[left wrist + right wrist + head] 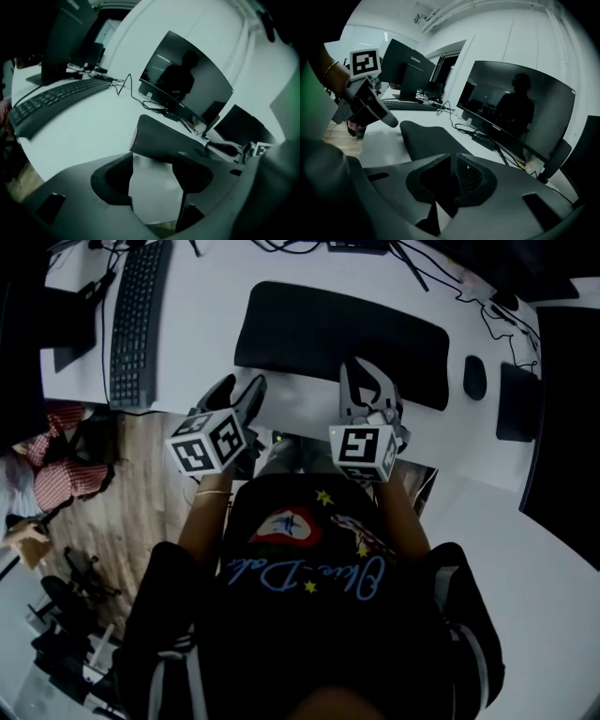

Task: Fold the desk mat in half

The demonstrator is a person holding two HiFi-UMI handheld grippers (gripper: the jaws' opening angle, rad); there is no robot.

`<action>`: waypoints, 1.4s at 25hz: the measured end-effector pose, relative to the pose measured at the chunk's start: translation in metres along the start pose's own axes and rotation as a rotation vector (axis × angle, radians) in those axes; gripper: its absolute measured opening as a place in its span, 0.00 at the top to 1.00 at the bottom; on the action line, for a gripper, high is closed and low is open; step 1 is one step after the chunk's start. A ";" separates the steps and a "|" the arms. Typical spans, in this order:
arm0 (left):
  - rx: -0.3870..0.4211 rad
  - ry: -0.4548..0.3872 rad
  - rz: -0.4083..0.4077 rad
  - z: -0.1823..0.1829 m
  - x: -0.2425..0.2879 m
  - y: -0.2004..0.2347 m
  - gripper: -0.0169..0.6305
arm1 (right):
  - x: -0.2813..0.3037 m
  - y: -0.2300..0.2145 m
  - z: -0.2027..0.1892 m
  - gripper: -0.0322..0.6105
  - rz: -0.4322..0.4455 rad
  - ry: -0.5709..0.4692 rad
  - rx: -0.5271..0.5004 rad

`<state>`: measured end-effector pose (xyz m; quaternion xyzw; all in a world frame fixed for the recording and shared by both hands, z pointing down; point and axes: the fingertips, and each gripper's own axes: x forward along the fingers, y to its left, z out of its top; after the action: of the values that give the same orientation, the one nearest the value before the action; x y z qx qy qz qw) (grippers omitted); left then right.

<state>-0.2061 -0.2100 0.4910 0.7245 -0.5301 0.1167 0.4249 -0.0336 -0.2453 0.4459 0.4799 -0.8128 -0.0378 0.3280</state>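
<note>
A seated person in a black shirt (pixel 300 559) is holding both grippers angled down over the white desk's (pixel 202 343) near edge. The left gripper (pixel 242 387) is gaping wide and empty; the right gripper (pixel 364 371) is pinched almost together on nothing. The black desk mat (pixel 337 338) is lying just beyond them, with a keyboard (pixel 139 320) sitting toward the left edge and a mouse (pixel 475 378) toward the right.

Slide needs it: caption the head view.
Left gripper and right gripper held above the desk, near the black desk mat.
</note>
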 end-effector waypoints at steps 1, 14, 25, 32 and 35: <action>-0.048 0.003 -0.015 -0.002 0.002 0.001 0.58 | 0.001 0.006 -0.001 0.90 0.014 0.010 -0.007; -0.395 0.007 -0.029 0.005 0.036 0.011 0.59 | 0.005 0.009 -0.033 0.90 -0.009 0.159 -0.031; -0.581 -0.098 -0.053 0.016 0.043 0.015 0.75 | 0.021 0.026 -0.061 0.95 0.060 0.268 -0.029; -0.445 -0.131 -0.212 0.042 0.026 -0.017 0.91 | 0.019 0.029 -0.065 0.95 0.067 0.272 0.034; -0.359 -0.167 -0.263 0.059 0.021 -0.036 0.91 | 0.022 0.024 -0.064 0.95 0.042 0.244 0.096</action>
<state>-0.1830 -0.2651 0.4501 0.7071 -0.4769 -0.0961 0.5132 -0.0226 -0.2339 0.5159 0.4789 -0.7777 0.0669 0.4018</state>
